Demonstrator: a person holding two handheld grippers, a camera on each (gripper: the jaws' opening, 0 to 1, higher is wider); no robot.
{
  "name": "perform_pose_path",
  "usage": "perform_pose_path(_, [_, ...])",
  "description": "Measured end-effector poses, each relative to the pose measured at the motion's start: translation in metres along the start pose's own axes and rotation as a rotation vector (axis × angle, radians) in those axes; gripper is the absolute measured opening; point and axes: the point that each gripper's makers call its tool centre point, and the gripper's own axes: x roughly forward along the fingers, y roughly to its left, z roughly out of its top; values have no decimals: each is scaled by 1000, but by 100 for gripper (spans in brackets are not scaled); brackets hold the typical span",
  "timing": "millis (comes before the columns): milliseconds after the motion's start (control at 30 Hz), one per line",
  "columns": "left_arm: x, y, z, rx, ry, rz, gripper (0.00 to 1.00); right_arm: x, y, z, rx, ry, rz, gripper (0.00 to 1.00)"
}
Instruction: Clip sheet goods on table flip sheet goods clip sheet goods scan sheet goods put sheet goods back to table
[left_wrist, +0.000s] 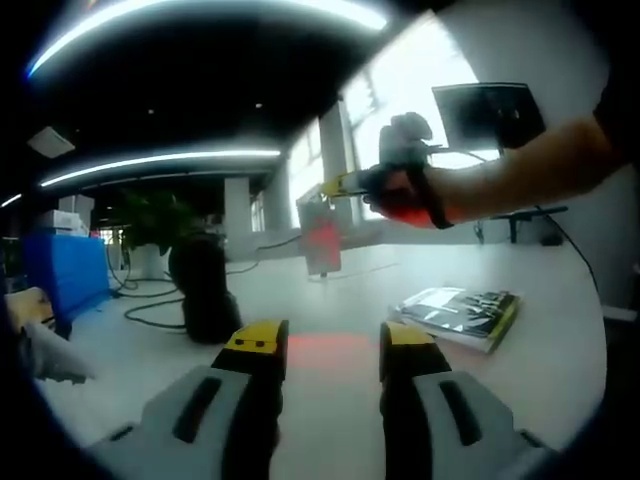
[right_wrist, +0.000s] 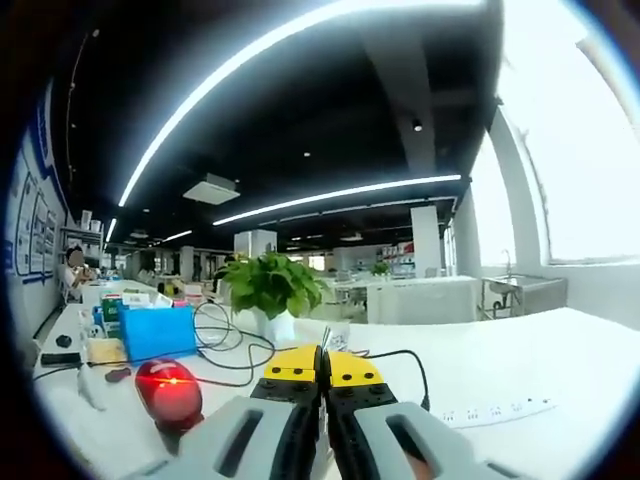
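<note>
In the left gripper view, at the left edge, a blue box (left_wrist: 62, 272) is sitting on the white table (left_wrist: 330, 300), with a potted plant (left_wrist: 150, 225) beyond it. A dark rounded scanner body (left_wrist: 205, 285) is standing left of centre, with black cables (left_wrist: 150, 310) trailing from it. At the bottom centre, the left gripper (left_wrist: 330, 345) is showing grey jaws with yellow tips standing apart, holding nothing; red light is glowing on the table surface between them. Above centre, the right gripper (left_wrist: 340, 185) is coming in from the right, gripped by a person's hand (left_wrist: 405, 190), and is clamped on a thin, flat sheet goods item (left_wrist: 322, 238) that is hanging upright above the table, with a red glow on its face. Right of centre, a glossy printed booklet (left_wrist: 460, 315) is lying flat on the table.

In the right gripper view, a blue box (right_wrist: 158, 332) is standing at lower left, and a red-lit rounded scanner (right_wrist: 168, 392) is glowing just below it. A leafy green plant (right_wrist: 270, 285) in a white pot is standing at centre. The right gripper (right_wrist: 322, 372), at bottom centre, is showing its yellow-tipped jaws pressed together on the thin sheet edge. A white power strip (right_wrist: 490, 410) is lying at lower right.
</note>
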Motion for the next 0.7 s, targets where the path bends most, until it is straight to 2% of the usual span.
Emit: perform_pose_path(700, [0, -2, 0, 3, 5, 0, 29, 6, 14, -17, 9, 18, 18, 0])
